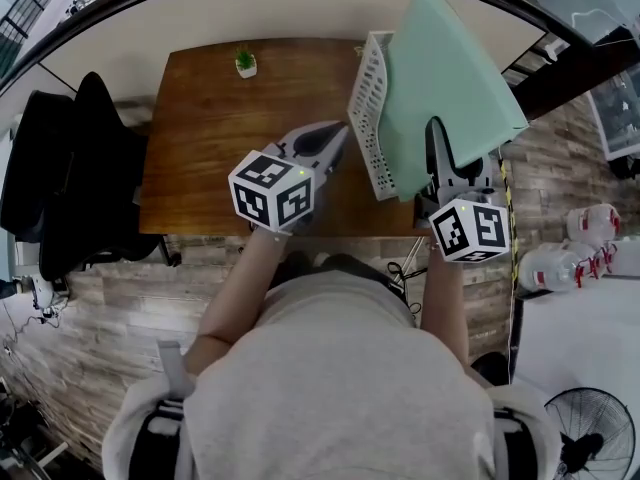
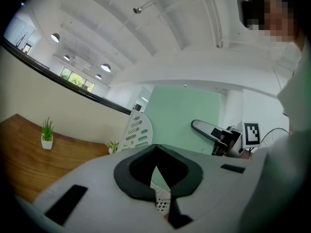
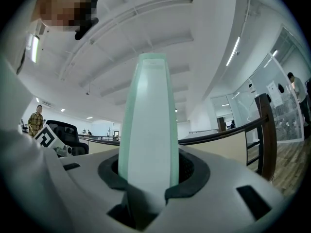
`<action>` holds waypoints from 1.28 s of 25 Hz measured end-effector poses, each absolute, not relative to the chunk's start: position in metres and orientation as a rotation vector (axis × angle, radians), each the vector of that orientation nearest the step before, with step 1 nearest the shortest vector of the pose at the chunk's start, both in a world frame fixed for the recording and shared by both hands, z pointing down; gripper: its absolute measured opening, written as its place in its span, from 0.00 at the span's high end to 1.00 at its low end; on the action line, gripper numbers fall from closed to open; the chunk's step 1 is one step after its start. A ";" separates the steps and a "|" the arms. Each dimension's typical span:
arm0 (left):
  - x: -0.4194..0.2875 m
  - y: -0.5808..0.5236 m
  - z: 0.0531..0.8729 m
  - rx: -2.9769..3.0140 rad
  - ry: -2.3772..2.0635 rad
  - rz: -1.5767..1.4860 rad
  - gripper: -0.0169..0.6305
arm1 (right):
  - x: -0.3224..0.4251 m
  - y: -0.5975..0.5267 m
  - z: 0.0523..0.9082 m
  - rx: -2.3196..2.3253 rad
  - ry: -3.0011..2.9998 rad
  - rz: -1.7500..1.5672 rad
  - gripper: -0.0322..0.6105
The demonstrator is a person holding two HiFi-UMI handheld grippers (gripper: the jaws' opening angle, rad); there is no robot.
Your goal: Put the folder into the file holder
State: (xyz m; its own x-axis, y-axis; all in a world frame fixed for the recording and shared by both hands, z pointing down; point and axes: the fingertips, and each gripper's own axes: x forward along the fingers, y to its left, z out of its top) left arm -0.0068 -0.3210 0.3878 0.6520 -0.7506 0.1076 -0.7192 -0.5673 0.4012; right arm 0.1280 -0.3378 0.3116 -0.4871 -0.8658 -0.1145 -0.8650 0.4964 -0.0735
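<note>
Head view, step: the right tongs (image 1: 438,138) hold the green folder (image 1: 455,78) upright and leaning against the white file holder (image 1: 370,118) on the table (image 1: 200,148). I judge the slide-in is under way. It should go best with the bottom edge kept parallel to the lattice wall and lowered straight.
Head view, left tongs (image 1: 340,136): the tip is against the holder's near wall, probably steadying it.
Head view, holder contents: only the folder shows there. Whether its foot is inside is hidden.
Left gripper view, tongs: the tips are drawn together. White lattice shows through the slit behind them, but I cannot tell whether they pinch it.
Left gripper view, holder: the folder stands just right of the lattice wall, its foot out of sight.
Right gripper view, tongs: clenched on the folder's edge, which rises straight between the pads. A firm grip should stop it swinging.
</note>
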 end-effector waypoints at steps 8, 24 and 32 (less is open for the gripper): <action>-0.013 -0.324 0.387 2.454 -1.175 -0.106 0.95 | 0.123 -0.345 0.312 -1.509 2.599 -0.004 0.68; -0.021 -0.325 0.388 2.444 -1.197 -0.096 0.95 | 0.115 -0.355 0.312 -1.507 2.586 0.031 0.68; -0.019 -0.322 0.391 2.436 -1.201 -0.086 0.95 | 0.117 -0.353 0.316 -1.502 2.571 0.046 0.68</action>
State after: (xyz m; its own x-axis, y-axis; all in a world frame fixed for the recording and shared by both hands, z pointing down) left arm -0.0189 -0.3216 0.3913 0.6249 -0.7702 0.1281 -0.7442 -0.5380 0.3959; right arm 0.1170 -0.3532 0.3164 -0.4810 -0.8627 -0.1560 -0.8677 0.4939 -0.0557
